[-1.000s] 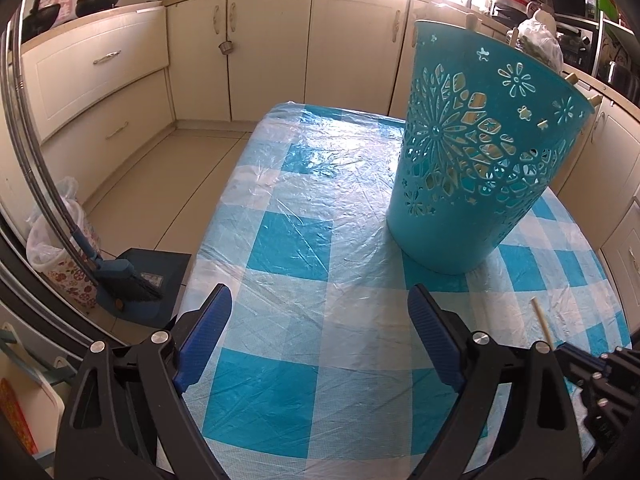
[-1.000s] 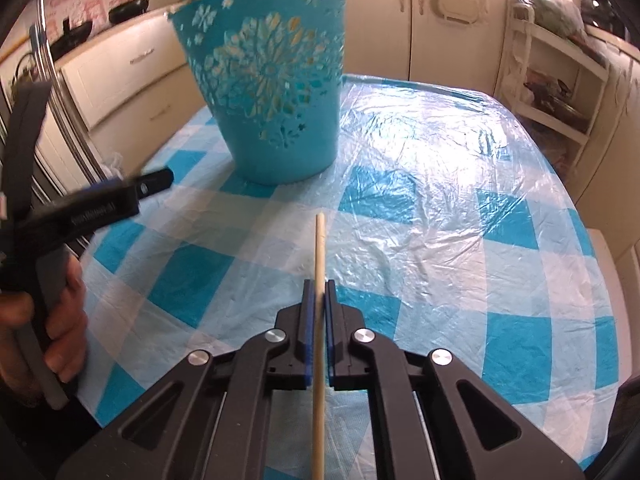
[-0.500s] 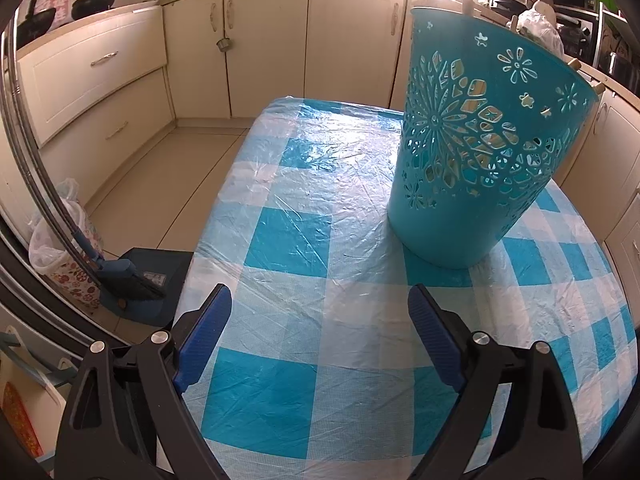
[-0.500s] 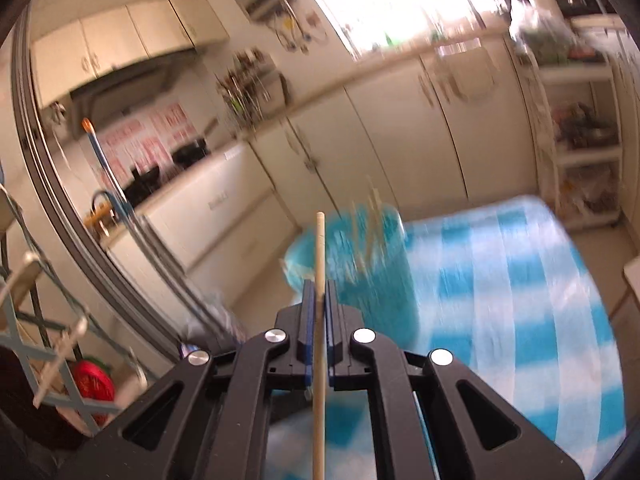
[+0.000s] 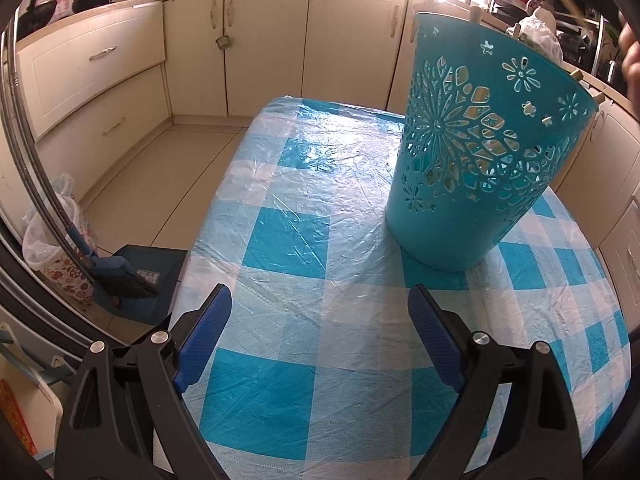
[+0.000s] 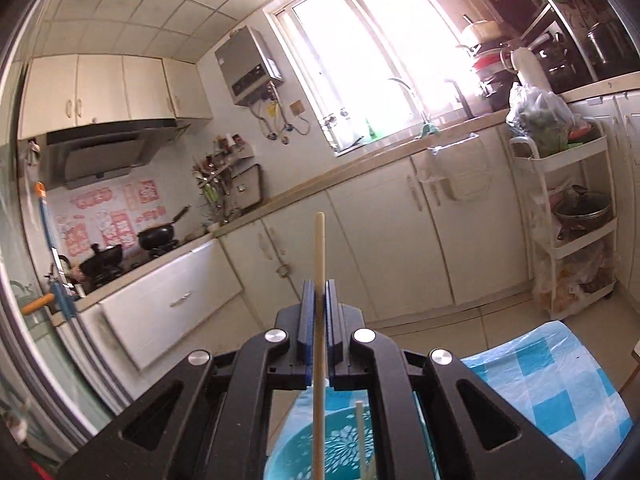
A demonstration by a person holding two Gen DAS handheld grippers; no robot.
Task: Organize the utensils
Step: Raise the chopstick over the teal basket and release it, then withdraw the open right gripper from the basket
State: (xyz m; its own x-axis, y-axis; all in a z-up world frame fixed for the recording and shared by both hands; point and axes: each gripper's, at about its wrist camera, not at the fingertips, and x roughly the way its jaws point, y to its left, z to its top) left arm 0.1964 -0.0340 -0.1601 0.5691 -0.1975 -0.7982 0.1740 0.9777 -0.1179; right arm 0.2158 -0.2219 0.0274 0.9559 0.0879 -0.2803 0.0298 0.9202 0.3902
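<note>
A tall turquoise cut-out basket (image 5: 480,144) stands on the blue checked table (image 5: 304,240), right of centre in the left wrist view. Wooden stick ends poke above its rim. My left gripper (image 5: 320,324) is open and empty, low over the near table, left of the basket. My right gripper (image 6: 319,312) is shut on a thin wooden chopstick (image 6: 319,248), held upright. It is raised above the basket, whose rim (image 6: 296,448) shows below the jaws with another stick (image 6: 360,432) inside.
Cream kitchen cabinets (image 5: 264,40) run behind the table. A dustpan and brush (image 5: 128,276) and a bagged bin (image 5: 60,240) stand on the floor at left. A white shelf trolley (image 6: 576,216) with pots stands at the right wall.
My right gripper has lifted the chopstick from the table and tilted up, now above the basket. The left gripper has stayed open and nearly still.
</note>
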